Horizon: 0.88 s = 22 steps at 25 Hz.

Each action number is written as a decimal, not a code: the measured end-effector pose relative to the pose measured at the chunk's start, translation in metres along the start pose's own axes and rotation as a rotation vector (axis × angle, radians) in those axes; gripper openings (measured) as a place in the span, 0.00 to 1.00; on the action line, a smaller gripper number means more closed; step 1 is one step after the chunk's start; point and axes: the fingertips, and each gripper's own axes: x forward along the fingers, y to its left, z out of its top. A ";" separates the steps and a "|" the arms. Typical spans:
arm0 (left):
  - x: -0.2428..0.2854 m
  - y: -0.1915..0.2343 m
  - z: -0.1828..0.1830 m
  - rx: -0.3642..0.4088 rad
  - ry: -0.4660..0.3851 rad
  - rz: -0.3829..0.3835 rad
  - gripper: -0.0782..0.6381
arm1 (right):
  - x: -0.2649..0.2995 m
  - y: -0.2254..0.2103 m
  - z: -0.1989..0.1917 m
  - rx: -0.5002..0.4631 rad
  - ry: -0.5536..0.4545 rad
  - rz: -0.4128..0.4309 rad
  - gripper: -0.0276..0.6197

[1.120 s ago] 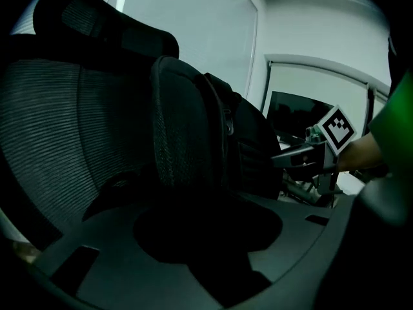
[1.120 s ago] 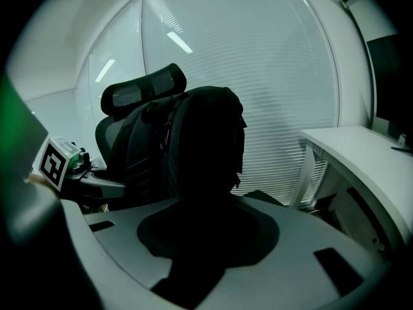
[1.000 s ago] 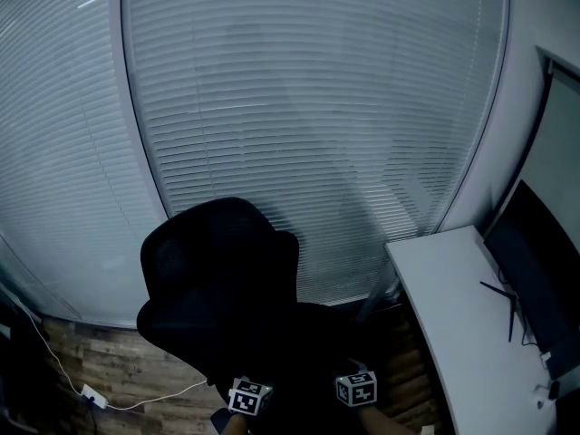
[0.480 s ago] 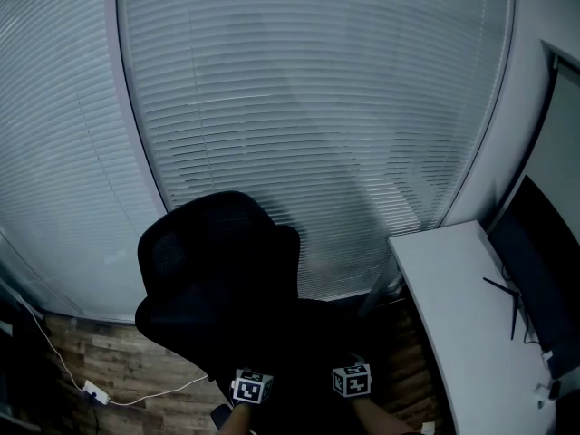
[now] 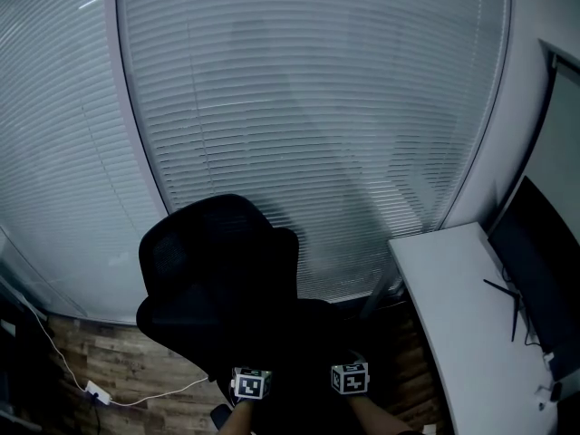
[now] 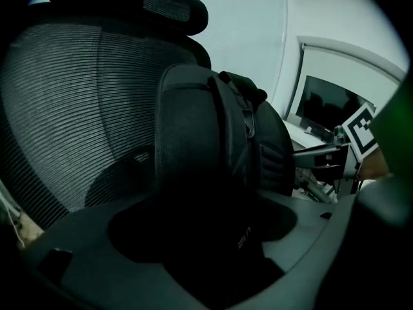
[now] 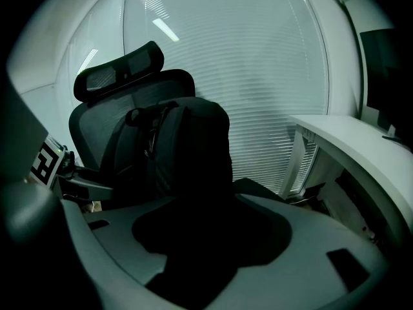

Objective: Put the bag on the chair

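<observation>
A black backpack (image 6: pixel 213 134) stands upright on the seat of a black mesh office chair (image 6: pixel 71 108) and leans on its backrest. In the right gripper view the backpack (image 7: pixel 187 147) also rests against the chair (image 7: pixel 122 76). My left gripper (image 6: pixel 213 237) and right gripper (image 7: pixel 206 237) face the bag from either side. Both sets of jaws are opening and no pad presses on the bag. In the head view only their marker cubes show, left (image 5: pixel 251 383) and right (image 5: pixel 350 378), low in front of the chair (image 5: pixel 217 261); the bag is lost in the dark there.
A white desk (image 5: pixel 462 306) curves along the right with a dark monitor (image 5: pixel 535 270) on it. Closed blinds (image 5: pixel 317 134) fill the wall behind the chair. A white cable and plug strip (image 5: pixel 91 392) lie on the wooden floor at the left.
In the head view both marker cubes have shifted slightly upward and a little closer together. The chair has stayed in place.
</observation>
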 end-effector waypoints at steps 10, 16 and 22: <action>-0.019 -0.011 0.015 0.004 -0.078 0.017 0.64 | -0.012 0.010 0.014 -0.012 -0.044 0.038 0.35; -0.039 -0.018 0.025 0.005 -0.126 0.034 0.63 | -0.027 0.011 0.019 -0.027 -0.067 0.041 0.35; -0.067 -0.035 0.027 0.000 -0.162 0.054 0.63 | -0.056 0.015 0.023 -0.042 -0.102 0.056 0.33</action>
